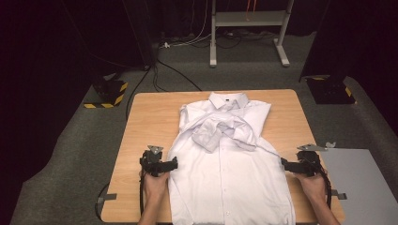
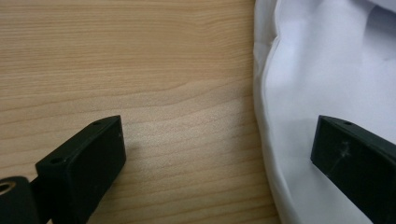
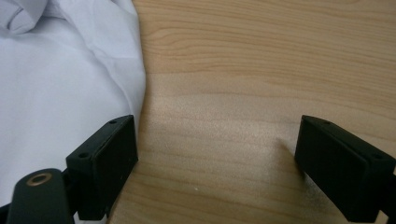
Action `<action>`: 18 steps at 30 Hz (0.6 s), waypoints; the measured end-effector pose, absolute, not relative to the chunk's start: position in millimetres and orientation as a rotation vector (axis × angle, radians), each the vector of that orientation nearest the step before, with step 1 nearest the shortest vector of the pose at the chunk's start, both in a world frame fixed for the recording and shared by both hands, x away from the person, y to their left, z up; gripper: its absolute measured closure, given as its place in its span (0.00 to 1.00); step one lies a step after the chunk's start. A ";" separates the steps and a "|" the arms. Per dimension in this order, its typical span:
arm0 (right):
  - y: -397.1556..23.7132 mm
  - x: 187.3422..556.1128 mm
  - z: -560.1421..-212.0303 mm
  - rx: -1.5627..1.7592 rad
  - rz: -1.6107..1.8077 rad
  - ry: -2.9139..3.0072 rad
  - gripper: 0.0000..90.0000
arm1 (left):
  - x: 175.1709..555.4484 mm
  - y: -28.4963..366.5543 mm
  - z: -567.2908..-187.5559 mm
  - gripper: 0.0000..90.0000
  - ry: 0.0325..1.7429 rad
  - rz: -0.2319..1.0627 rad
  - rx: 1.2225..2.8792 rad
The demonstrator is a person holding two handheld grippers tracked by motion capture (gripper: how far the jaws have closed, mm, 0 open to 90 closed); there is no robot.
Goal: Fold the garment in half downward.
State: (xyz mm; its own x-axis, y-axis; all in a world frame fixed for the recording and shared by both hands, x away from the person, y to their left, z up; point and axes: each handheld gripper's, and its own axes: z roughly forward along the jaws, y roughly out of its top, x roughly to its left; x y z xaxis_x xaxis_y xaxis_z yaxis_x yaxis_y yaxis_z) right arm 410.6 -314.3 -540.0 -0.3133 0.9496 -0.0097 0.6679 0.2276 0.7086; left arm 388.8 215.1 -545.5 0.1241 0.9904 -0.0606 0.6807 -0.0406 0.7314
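On the wooden desk (image 1: 145, 122) a white shirt (image 1: 230, 173) lies flat, front up, collar at the far edge, sleeves folded across the chest. Left gripper (image 1: 158, 165) sits at the shirt's left hem, jaws wide apart, nothing clamped. Right gripper (image 1: 302, 165) at the right hem, jaws likewise spread, empty.

Light falls bright on the pale wooden tabletop (image 1: 150, 122), grain running across it, while everything behind sinks into near black. Grey carpet (image 1: 75, 154) covers the floor. At the back stands a white metal frame (image 1: 248, 28) on 2 legs, cables (image 1: 178, 44) trailing past it. 2 black bases with yellow-black hazard stripes (image 1: 109, 93) sit at left and right. A grey panel (image 1: 359, 180) lies beside the tabletop's right edge.
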 end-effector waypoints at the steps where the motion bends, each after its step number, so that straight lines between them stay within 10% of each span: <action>1: -313.7 411.3 -537.7 1.478 0.859 2.066 0.15 | 390.0 214.4 -543.3 0.04 1.623 0.628 1.791; 18: -264.6 434.2 -507.0 1.363 1.002 2.082 0.16 | 429.1 165.5 -503.6 0.07 1.451 0.642 1.855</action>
State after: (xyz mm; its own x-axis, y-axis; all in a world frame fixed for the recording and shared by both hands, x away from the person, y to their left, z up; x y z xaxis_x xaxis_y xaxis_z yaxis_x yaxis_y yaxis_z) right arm 434.2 -264.6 -507.0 -0.4067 0.9134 0.0157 0.5821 0.2459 0.7750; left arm 429.1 165.5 -503.6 0.2545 0.9666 -0.0306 0.6271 -0.1409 0.7661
